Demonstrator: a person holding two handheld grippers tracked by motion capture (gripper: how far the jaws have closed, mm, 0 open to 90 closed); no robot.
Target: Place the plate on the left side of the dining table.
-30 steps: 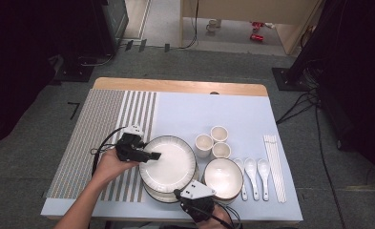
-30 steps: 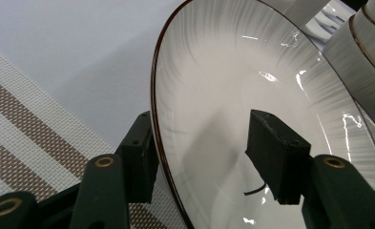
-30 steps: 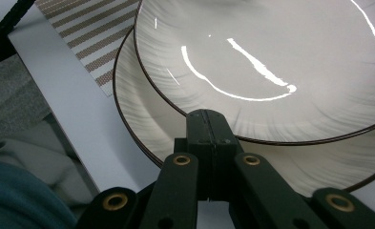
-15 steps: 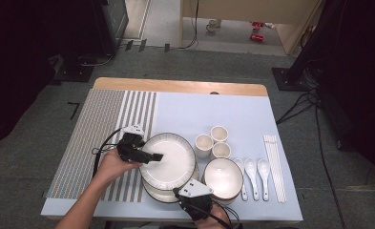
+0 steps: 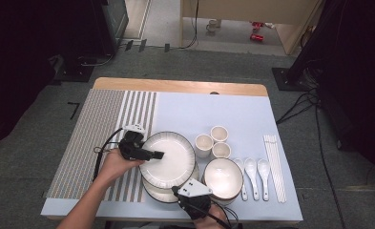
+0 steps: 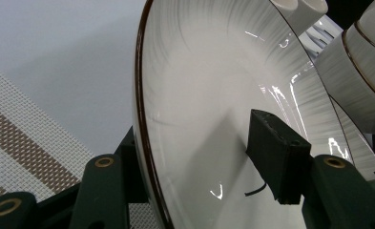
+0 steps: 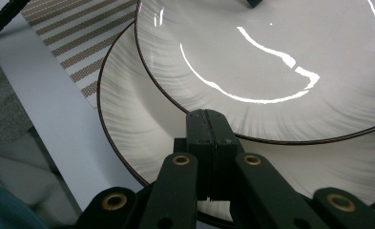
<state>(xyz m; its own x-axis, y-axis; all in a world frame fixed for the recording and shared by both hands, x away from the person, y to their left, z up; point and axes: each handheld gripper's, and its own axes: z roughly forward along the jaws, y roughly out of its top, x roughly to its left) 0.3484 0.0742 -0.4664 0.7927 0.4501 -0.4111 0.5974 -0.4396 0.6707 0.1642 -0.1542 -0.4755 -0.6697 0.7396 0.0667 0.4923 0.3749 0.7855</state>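
Note:
Two white plates with dark rims are stacked at the table's front middle. The top plate (image 5: 171,160) (image 6: 213,81) (image 7: 280,62) lies shifted up and left on the lower plate (image 5: 159,194) (image 7: 128,129). My left gripper (image 5: 151,155) (image 6: 204,162) has the top plate's left rim between its jaws, one pad (image 6: 276,160) on the plate's face and the other jaw under it. These jaws have just been closing on the rim. My right gripper (image 5: 176,190) (image 7: 207,119) is shut with nothing in it, its tip over the lower plate's near rim at the top plate's edge.
Three small cups (image 5: 213,142) stand right of the plates, with a white bowl (image 5: 222,177), three spoons (image 5: 254,171) and chopsticks (image 5: 275,164) further right. A striped mat (image 5: 99,129) covers the table's left side, a pale blue cloth (image 5: 213,107) the rest.
Both hands have kept their places, and the top plate lies much as it did before.

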